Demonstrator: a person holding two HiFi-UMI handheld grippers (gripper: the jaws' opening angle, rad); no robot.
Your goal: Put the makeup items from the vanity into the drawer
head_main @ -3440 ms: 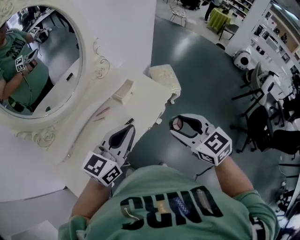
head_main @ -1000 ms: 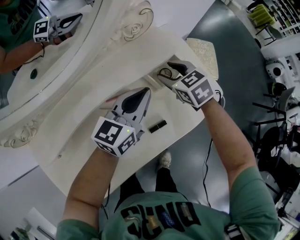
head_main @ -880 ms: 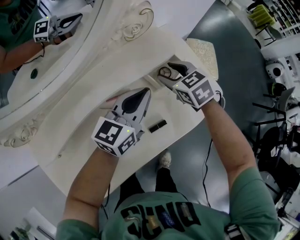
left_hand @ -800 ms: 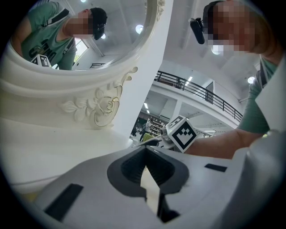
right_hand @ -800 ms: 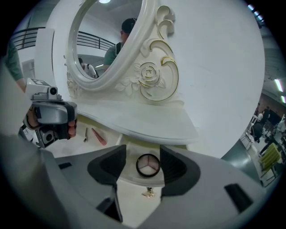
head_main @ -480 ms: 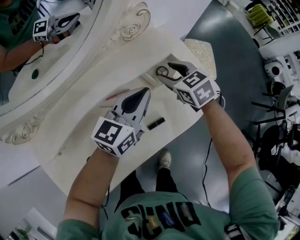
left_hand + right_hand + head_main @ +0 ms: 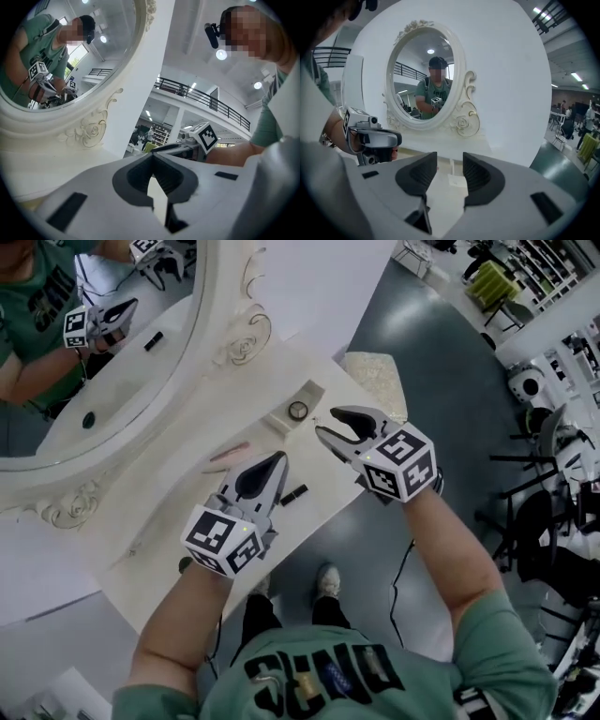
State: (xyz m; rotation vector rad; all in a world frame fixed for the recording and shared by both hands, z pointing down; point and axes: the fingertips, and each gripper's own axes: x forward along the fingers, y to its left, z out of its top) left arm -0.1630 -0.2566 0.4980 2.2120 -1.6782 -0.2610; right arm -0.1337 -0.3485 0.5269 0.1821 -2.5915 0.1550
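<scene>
The cream desk (image 7: 159,521) stands against an oval mirror (image 7: 112,381) in a carved white frame, and both hand-held grippers hang over its right half.

The left hand-held gripper (image 7: 278,458) is closed. In the left gripper view its dark ribbed pads (image 7: 165,177) meet at the tips and nothing lies between them (image 7: 152,157). The right hand-held gripper (image 7: 326,422) is over the desk's right end. Its jaws stand apart and are closing, with only bare desk showing in the gap (image 7: 450,161).

A black tube (image 7: 294,494) lies near the front edge, just beside the left hand-held gripper and between the two tools. A slim pink stick (image 7: 230,453) lies farther back, toward the mirror edge, ahead of the left hand-held gripper. Near the desk's right end, toward the back edge, sits a small cream box (image 7: 279,420) with a round item (image 7: 298,410) inside it. The right hand-held gripper's tips are close to this box but apart from it.

A small dark thing (image 7: 185,564) shows at the front edge beside the left forearm, too small to tell what it is.

A cushioned cream stool (image 7: 375,379) stands on the grey floor off the desk's right end.
</scene>
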